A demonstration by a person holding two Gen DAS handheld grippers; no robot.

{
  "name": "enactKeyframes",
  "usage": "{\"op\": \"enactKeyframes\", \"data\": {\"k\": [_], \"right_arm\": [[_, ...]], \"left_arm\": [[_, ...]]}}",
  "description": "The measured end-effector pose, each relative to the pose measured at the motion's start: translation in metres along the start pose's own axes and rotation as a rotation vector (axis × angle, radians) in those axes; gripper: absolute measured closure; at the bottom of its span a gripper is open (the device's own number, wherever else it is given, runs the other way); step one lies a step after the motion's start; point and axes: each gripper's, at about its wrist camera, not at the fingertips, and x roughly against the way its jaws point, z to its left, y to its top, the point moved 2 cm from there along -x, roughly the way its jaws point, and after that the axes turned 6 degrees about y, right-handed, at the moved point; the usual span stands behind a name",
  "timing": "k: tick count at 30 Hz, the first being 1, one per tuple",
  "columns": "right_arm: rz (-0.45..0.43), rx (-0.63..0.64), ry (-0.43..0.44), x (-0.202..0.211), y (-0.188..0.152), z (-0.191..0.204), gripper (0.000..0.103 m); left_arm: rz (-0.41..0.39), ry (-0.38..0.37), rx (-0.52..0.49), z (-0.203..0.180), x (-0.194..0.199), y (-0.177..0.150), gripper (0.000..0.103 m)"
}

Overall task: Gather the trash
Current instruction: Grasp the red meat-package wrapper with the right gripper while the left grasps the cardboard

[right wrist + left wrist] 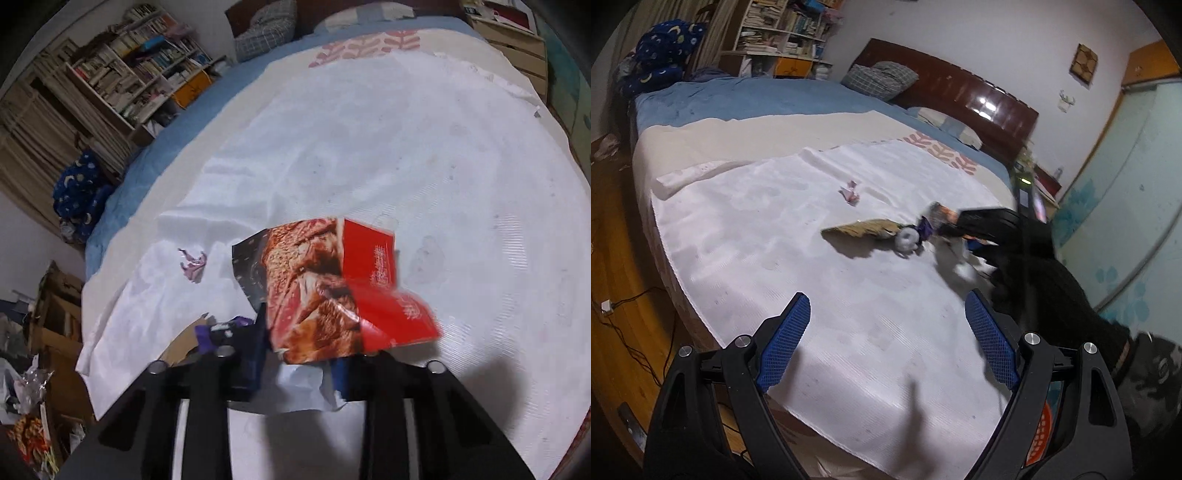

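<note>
Over the white sheet [461,184] on the bed, right gripper [299,363] clenched on a crumpled red-and-brown snack wrapper [332,288], held by its lower edge, with white paper [303,391] bunched beneath. Left gripper [886,332] released, fingers [786,339] spread wide, hovering low over bare sheet.

Likely to slip: glossy foil pinched only at one corner, most of it flopping forward, so a quick swing could shake it loose. Easy to drag the loose sheet along too. Could also leave behind the small pink scrap [850,192], lying well apart from the main pile.

Left wrist view alone gives the rest of the litter: a flattened tan wrapper [857,229], a white wad [908,240] and a purple piece [925,227] clustered just beside the right gripper's black body, which hides the held wrapper's face. Right wrist view alone gives that printed face, plus more rubbish heaped on the floor [22,406] at far left. No bin or bag visible in either.
</note>
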Motion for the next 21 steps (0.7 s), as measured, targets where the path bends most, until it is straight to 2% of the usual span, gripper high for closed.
{"op": "enactKeyframes", "data": {"k": [2,6,9,13,15,17,19,21], "right_arm": [[-0.018,0.011,0.011,0.014,-0.002,-0.002,0.080],[-0.078,0.043,0.075,0.069,-0.015,-0.006,0.080],[-0.090,0.034,0.145,0.113,-0.046,-0.017,0.080],[-0.076,0.008,0.198,0.157,-0.105,-0.042,0.080],[-0.068,0.011,0.209,0.167,-0.136,-0.054,0.080],[-0.065,0.015,0.221,0.169,-0.158,-0.065,0.081],[-0.057,0.001,0.208,0.166,-0.175,-0.082,0.080],[-0.022,-0.032,0.199,0.157,-0.176,-0.096,0.080]], "left_arm": [[-0.003,0.017,0.010,0.005,-0.006,0.004,0.018],[-0.002,0.047,0.012,0.012,-0.023,0.015,0.018],[0.006,0.076,-0.014,0.014,-0.042,0.024,0.018],[0.055,0.050,-0.037,0.007,-0.075,0.033,0.018],[0.070,0.012,0.000,0.007,-0.089,0.040,0.018],[0.072,0.033,-0.007,0.003,-0.100,0.047,0.018],[0.068,0.104,-0.091,-0.006,-0.109,0.052,0.018],[0.065,0.142,-0.172,-0.015,-0.114,0.056,0.018]]}}
